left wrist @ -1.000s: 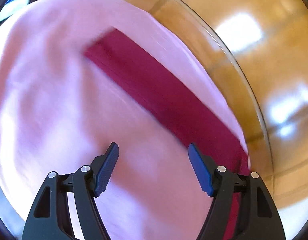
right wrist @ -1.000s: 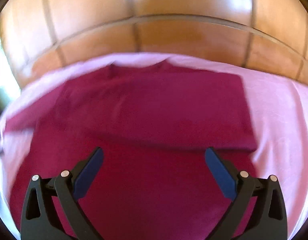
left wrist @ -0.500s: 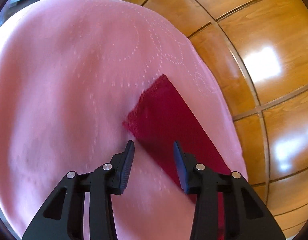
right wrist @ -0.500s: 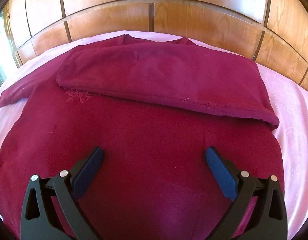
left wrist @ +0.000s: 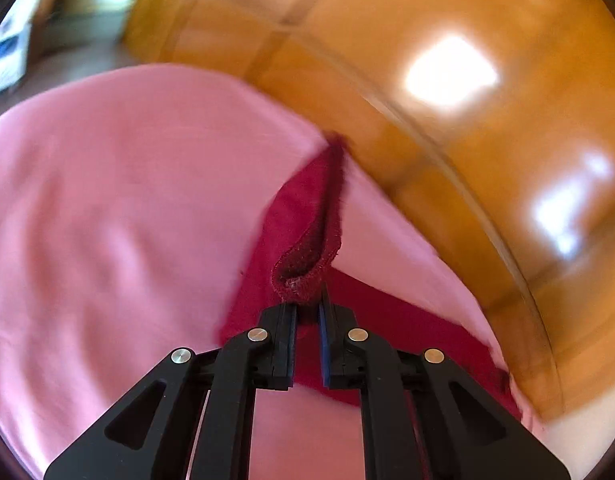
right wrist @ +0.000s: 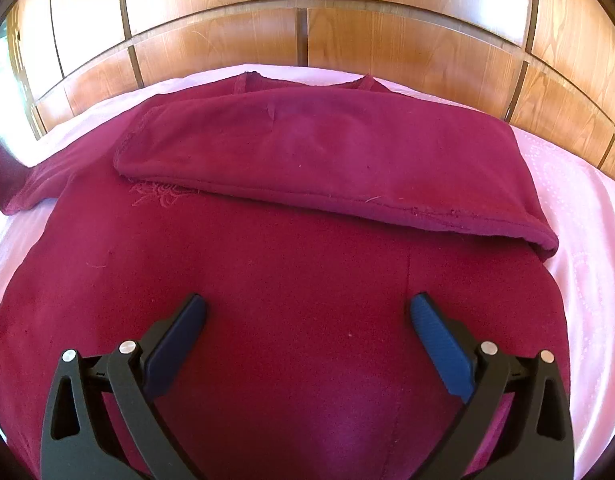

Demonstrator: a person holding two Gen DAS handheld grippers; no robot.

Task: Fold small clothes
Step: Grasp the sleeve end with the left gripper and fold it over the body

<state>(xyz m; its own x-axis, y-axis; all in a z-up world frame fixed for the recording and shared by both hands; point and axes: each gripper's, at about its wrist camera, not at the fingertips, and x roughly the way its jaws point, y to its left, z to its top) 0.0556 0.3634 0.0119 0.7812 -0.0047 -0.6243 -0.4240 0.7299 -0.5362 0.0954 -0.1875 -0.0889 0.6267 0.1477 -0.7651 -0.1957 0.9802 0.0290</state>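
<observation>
A dark red long-sleeved top (right wrist: 291, 264) lies flat on a pink cloth (right wrist: 587, 216). Its right sleeve (right wrist: 331, 156) is folded across the chest. My right gripper (right wrist: 307, 320) is open and empty, hovering over the top's lower body. In the left wrist view my left gripper (left wrist: 307, 312) is shut on the cuff of the left sleeve (left wrist: 307, 256) and holds it lifted off the pink cloth (left wrist: 119, 208). The rest of that sleeve trails down to the right under the gripper.
Glossy wooden panelling (right wrist: 387, 24) rises right behind the pink cloth, close to the top's collar. It also shows in the left wrist view (left wrist: 467, 120). A white and blue box (left wrist: 5, 52) stands far left beyond the cloth's edge.
My left gripper moved to the end of the left sleeve, closed on its cuff and lifted it. My right gripper stayed open over the top's body.
</observation>
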